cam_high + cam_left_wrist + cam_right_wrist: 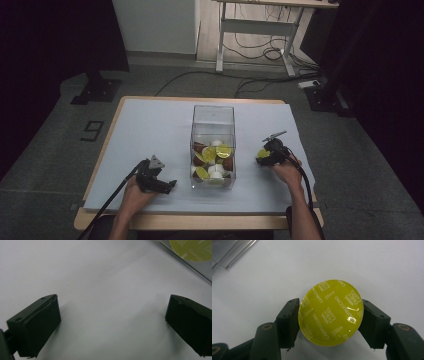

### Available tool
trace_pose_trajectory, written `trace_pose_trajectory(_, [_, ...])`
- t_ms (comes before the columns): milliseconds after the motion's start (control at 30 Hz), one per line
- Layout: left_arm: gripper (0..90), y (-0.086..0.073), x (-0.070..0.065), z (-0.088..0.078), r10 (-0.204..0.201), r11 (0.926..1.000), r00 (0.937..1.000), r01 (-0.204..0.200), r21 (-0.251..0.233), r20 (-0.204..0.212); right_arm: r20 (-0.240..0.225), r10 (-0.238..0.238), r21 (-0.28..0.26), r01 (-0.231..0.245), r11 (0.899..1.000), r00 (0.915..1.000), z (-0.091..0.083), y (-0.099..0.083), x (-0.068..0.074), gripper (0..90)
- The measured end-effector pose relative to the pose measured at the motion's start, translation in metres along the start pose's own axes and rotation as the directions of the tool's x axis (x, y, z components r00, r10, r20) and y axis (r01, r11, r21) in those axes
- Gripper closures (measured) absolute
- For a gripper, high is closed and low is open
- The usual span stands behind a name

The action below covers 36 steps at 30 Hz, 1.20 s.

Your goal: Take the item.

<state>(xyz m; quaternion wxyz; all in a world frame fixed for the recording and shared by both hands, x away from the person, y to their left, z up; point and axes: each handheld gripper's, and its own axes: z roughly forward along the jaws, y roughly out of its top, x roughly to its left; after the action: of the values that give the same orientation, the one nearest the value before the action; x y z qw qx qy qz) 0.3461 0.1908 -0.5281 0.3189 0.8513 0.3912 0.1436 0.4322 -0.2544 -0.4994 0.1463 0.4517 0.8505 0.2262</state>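
My right claw (330, 315) has a coffee capsule (330, 312) pinched between its two black jaws, which press on opposite edges of the round lid and stand about half open around it. The capsule's yellow foil lid faces straight back at my right gripper camera, so its body points away from the claw, down toward the white table cover (262, 272). It is round, with no long axis that I can make out from here. White print repeats in slanted rows across the foil: "CAPPUCCINO" and "DOLCE GUSTO" are readable, and the smaller lettering is too fine for me.

In the high view the right claw (267, 154) sits low over the cover, with the capsule (263, 153) showing as a yellow spot at its tip, on the side turned toward the clear box (213, 117). That box stands between my two claws, well apart from the right one, and holds a heap of more capsules (212, 161): yellow lids, white ones and brown bodies.

My left claw (167, 186) rests on the cover on the box's other side, tips pointing at it. Its jaws stand wide apart with bare white cover (107, 302) between them, gripping nothing (112, 322). Ahead of it, to the upper right in my left gripper view, the box wall (197, 271) shows a yellow lid (192, 250) behind it with "CAPPUCCINO" partly legible.
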Motion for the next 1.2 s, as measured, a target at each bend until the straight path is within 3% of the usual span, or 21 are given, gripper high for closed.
trace_pose_trajectory(200, [0.0, 0.000, 0.000, 0.000, 0.000, 1.0000, 1.0000, 0.000, 0.000, 0.002, 0.018, 0.002, 0.009, -0.002, 1.000, 0.9998, 0.001, 0.000, -0.001, 30.0])
trace_pose_trajectory(467, [0.0, 0.000, 0.000, 0.000, -0.001, 1.0000, 1.0000, 0.001, 0.000, 0.001, 0.023, 0.011, -0.021, -0.010, 1.000, 0.9997, -0.004, 0.000, -0.001, 21.4])
trace_pose_trajectory(900, [0.0, 0.000, 0.000, 0.000, 0.000, 1.0000, 1.0000, 0.000, 0.000, 0.001, 0.038, 0.021, -0.106, -0.017, 0.994, 0.9990, -0.022, -0.002, 0.004, 19.2])
trace_pose_trajectory(1200, [0.0, 0.000, 0.000, 0.000, 0.000, 1.0000, 1.0000, 0.000, -0.001, 0.000, -0.004, -0.011, -0.185, 0.010, 0.983, 0.9999, -0.038, -0.008, 0.014, 18.9])
